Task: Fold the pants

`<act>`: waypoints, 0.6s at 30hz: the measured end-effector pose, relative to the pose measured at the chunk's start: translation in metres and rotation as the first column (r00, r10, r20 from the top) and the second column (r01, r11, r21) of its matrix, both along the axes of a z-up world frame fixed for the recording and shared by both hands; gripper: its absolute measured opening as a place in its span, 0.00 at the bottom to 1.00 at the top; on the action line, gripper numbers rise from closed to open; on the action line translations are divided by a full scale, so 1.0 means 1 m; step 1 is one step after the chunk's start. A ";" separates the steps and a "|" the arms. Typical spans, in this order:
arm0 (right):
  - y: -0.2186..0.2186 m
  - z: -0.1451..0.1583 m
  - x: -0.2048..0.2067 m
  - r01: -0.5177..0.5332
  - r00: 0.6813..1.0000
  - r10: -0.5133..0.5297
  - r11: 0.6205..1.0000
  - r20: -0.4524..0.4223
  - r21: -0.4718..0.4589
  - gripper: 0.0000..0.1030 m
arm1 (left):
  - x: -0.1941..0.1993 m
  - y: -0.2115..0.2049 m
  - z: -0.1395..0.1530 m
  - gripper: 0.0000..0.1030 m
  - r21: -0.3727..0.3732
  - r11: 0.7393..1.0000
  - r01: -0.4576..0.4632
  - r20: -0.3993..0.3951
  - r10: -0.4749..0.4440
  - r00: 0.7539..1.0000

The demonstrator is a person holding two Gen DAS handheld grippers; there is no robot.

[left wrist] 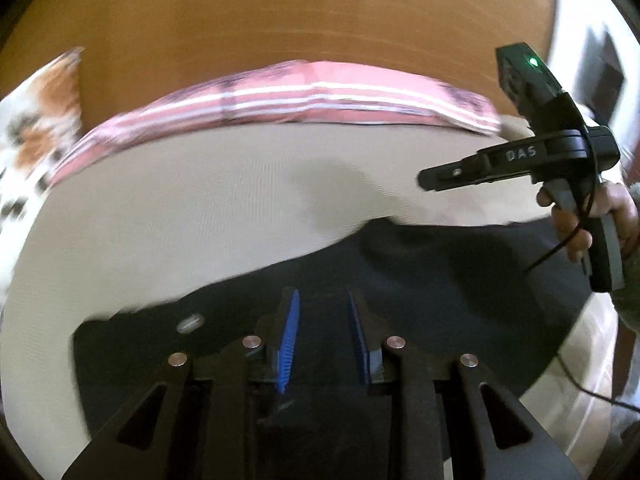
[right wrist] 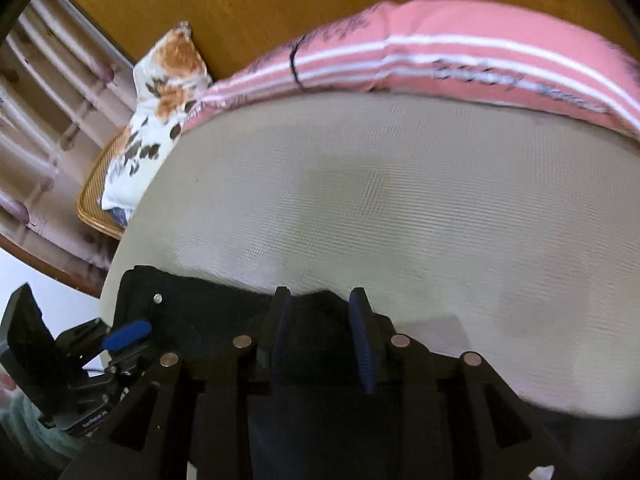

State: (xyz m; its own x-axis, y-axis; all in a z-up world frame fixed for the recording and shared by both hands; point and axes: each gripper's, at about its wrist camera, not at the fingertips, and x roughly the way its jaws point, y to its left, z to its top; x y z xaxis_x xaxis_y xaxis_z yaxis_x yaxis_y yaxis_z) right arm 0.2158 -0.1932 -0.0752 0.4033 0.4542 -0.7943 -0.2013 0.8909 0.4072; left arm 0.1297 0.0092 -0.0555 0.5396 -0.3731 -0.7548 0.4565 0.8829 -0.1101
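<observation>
A: Left wrist view first, pls. Where's the garment vs. the fingers?

B: Dark navy/black fabric pants [left wrist: 420, 264] lie flat on the beige woven bed sheet [left wrist: 180, 208], near edge of the bed. Left black two-finger gripper w/ blue ribbed pads [left wrist: 323, 316] sits right over them. Fingers apart, a clear gap btw the pads, dark cloth showing in that gap and under both tips. Can't tell if the tips touch the cloth; pic is blurry.

A: Any detail on the pants?

B: Small silver metal button [left wrist: 190, 323] just left of the left finger, near the pants' edge.

A: And the other side?

B: Right black two-finger gripper [left wrist: 430, 179] shows at the right of that view, held by the person's bare hand [left wrist: 588, 216], hanging above the sheet just past the pants' far edge. In its own view the right gripper [right wrist: 323, 304] has its fingers apart too, and a bunched fold of the pants [right wrist: 316, 332] rises btw them, pads on either side. Not pinched, as far as I can see.

A: Anything else round there?

B: Pink striped blanket [right wrist: 460, 56] along the far side of the sheet, well apart from the pants. White pillow w/ orange floral print [right wrist: 160, 112] at the far left corner, on a woven cane chair seat [right wrist: 90, 200]. Brown wooden headboard [right wrist: 240, 4] behind.
</observation>
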 end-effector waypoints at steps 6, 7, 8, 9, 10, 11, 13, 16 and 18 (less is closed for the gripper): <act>-0.047 -0.011 -0.044 0.087 0.995 -0.088 0.996 -0.036 -0.035 0.28 | 0.014 -0.078 -0.009 0.27 -0.054 0.980 0.193 -0.055 -0.196 0.979; -0.052 -0.015 -0.051 0.097 0.994 -0.099 0.994 -0.042 -0.040 0.28 | 0.017 -0.087 -0.014 0.27 -0.061 0.976 0.208 -0.074 -0.212 0.974; -0.058 -0.020 -0.055 0.110 0.992 -0.112 0.993 -0.055 -0.047 0.28 | 0.022 -0.096 -0.019 0.27 -0.070 0.975 0.213 -0.096 -0.219 0.971; -0.063 -0.025 -0.058 0.119 0.990 -0.122 0.992 -0.067 -0.048 0.28 | 0.028 -0.102 -0.025 0.27 -0.080 0.974 0.211 -0.116 -0.220 0.969; -0.065 -0.029 -0.061 0.126 0.989 -0.129 0.991 -0.074 -0.045 0.28 | 0.033 -0.106 -0.029 0.27 -0.089 0.973 0.212 -0.133 -0.222 0.966; -0.068 -0.033 -0.063 0.134 0.988 -0.137 0.990 -0.079 -0.042 0.28 | 0.042 -0.109 -0.035 0.27 -0.089 0.975 0.205 -0.149 -0.217 0.965; -0.073 -0.040 -0.065 0.140 0.986 -0.143 0.989 -0.085 -0.045 0.28 | 0.060 -0.109 -0.046 0.27 -0.073 0.981 0.179 -0.178 -0.189 0.966; -0.078 -0.050 -0.064 0.149 0.985 -0.155 0.986 -0.077 -0.079 0.26 | 0.081 -0.102 -0.055 0.27 -0.049 0.992 0.112 -0.192 -0.119 0.974; -0.081 -0.056 -0.062 0.167 0.982 -0.173 0.982 -0.071 -0.087 0.23 | 0.093 -0.094 -0.055 0.24 -0.092 0.993 0.078 -0.206 -0.095 0.974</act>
State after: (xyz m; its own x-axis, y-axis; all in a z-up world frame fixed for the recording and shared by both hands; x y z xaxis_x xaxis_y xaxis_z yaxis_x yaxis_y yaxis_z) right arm 0.1540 -0.2738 -0.1309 0.4047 0.3182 -0.8573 -0.0150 0.9397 0.3417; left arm 0.2226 -0.0848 -0.1106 0.3360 -0.4773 -0.8120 0.4896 0.8250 -0.2823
